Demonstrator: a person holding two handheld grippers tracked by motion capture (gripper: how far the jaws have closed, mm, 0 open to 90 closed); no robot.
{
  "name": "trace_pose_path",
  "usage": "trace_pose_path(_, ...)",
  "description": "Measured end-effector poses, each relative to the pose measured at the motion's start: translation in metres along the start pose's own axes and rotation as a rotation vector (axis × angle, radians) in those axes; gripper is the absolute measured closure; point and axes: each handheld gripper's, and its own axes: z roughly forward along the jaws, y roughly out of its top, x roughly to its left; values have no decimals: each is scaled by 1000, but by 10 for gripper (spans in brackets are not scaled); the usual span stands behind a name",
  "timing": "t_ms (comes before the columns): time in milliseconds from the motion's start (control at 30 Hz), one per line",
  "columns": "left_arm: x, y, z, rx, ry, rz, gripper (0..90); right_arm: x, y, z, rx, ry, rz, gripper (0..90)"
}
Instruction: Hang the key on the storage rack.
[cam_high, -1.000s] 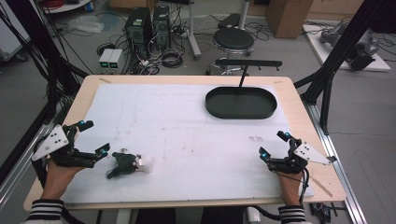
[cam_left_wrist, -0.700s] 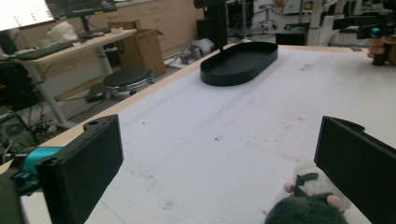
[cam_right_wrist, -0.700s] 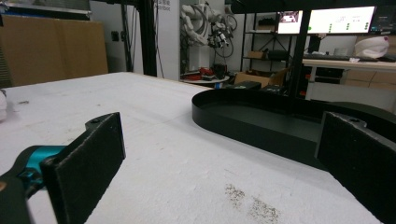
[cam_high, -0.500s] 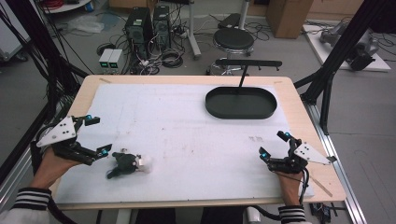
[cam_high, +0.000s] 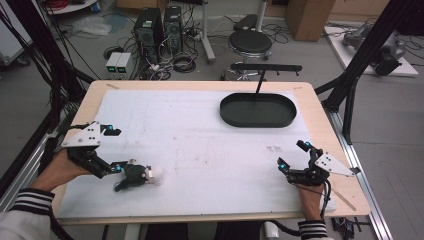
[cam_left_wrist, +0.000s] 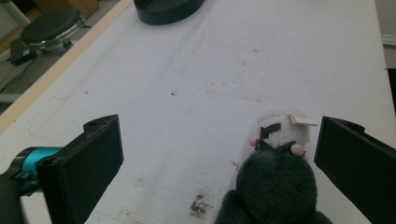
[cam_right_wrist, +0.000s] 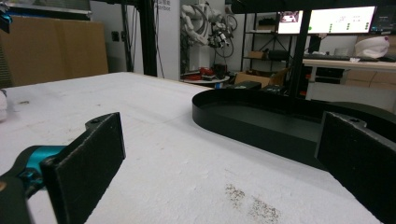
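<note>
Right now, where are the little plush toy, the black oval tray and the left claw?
plush toy (cam_left_wrist: 275, 179), left gripper view, dark furry body.
black oval tray (cam_high: 258, 118), high view, near rim.
left claw (cam_high: 113, 150), high view, midway between its tips.

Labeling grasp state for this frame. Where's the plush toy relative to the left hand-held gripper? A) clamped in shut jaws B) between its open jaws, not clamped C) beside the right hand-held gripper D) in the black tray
B: the left gripper view shows the plush toy between the wide-open jaws of the left hand-held gripper, with gaps on both sides.
</note>
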Motion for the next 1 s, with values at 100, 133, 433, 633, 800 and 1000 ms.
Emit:
trace_pose_path(100, 1, 2, 5, 43, -29, -2, 17, 0, 0, 0, 0, 0, -1, 6)
trace_pose_path(133, 1, 3, 6, 63, -39, -1, 17, 0, 0, 0, -2, -1, -1, 6)
trace_pose_path(433, 3, 7, 22, 192, -114, 27, 18, 0, 0, 0, -3, 0, -1, 5)
trace_pose_path(633, 1, 5, 34, 254, -165, 49, 18, 0, 0, 0, -2, 0, 3, 6)
trace_pose_path(800, 1, 1, 44, 319, -195, 56, 18, 0, 0, 0, -2, -1, 1, 6)
trace_pose_path(1000, -2, 0, 53, 363, -217, 76, 18, 0, 0, 0, -1, -2, 2, 6)
